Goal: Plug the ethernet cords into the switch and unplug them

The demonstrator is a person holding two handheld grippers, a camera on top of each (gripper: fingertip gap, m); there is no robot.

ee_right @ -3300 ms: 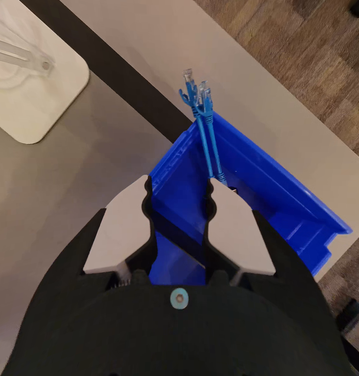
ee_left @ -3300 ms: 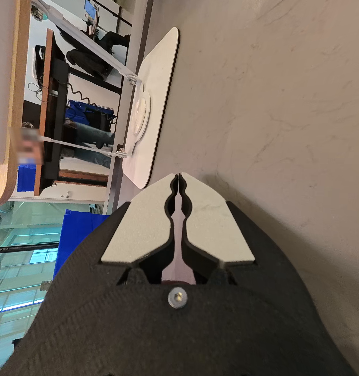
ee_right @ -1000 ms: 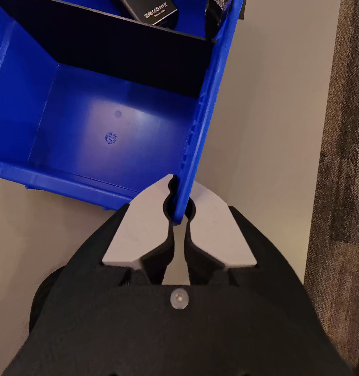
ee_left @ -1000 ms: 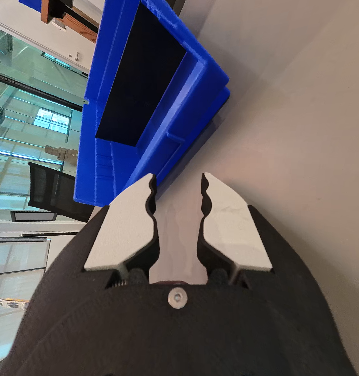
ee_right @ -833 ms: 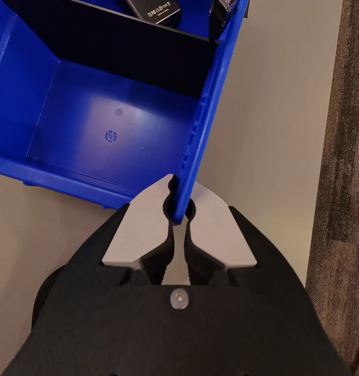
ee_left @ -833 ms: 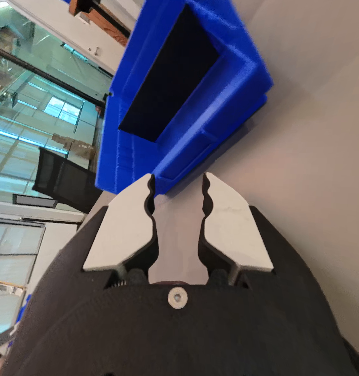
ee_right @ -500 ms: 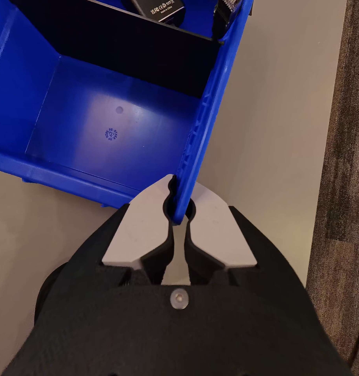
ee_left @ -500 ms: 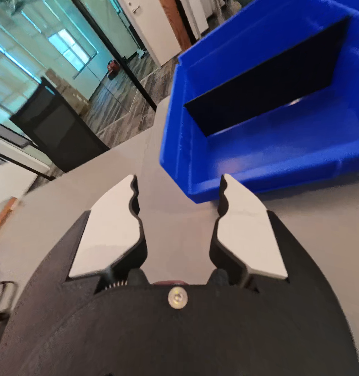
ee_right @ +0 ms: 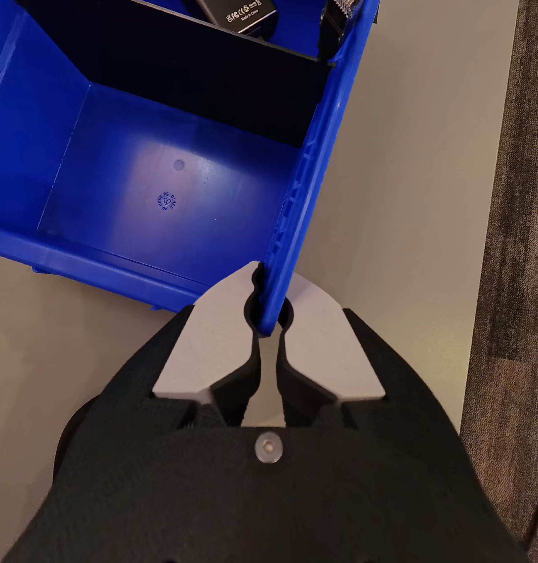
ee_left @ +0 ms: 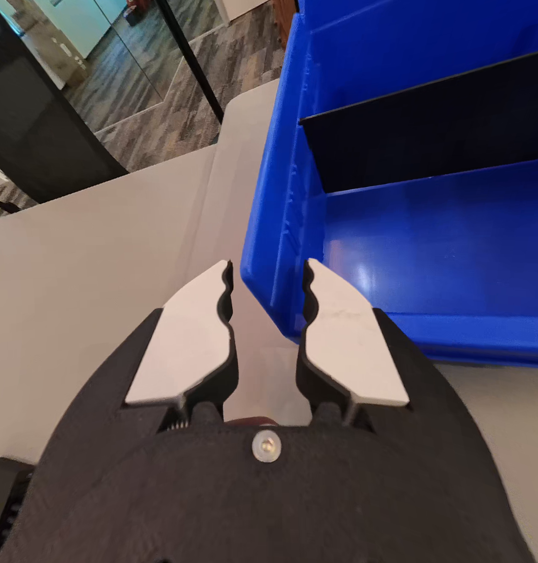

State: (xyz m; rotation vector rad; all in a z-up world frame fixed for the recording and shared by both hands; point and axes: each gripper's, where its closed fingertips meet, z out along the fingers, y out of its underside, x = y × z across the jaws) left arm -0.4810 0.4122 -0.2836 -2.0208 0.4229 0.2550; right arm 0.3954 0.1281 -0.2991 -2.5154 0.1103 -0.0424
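**Blue divided bin on surface — both grippers at its near corners**

Right gripper (ee_right: 269,300): fingers nearly closed, clamped on the right side wall of the blue bin (ee_right: 304,195) at its near corner. The left pad presses the wall's inner face, the right finger (ee_right: 316,307) lies against the outer face, its tip hidden behind the rim.

Left gripper (ee_left: 267,275): fingers partly open, straddling the bin's near left corner (ee_left: 279,243). The right finger (ee_left: 337,316) sits on the inside of the wall; the left finger (ee_left: 197,316) stands outside with a strip of surface showing between pad and wall. The bin is not gripped on this side.

Bin contents, right wrist view: a black divider (ee_right: 200,76) crosses the bin; the near compartment shows only its bare blue floor. Beyond the divider, at 12 o'clock, lies a dark box with a label on its underside (ee_right: 246,15) — taken to be the switch. At 1 o'clock, against the right wall, sits a dark item (ee_right: 334,21), too cropped to identify. The ethernet cords cannot be made out in either view.

Support: beige surface (ee_right: 398,213), its right edge at 3 o'clock, patterned carpet (ee_right: 523,243) beyond.
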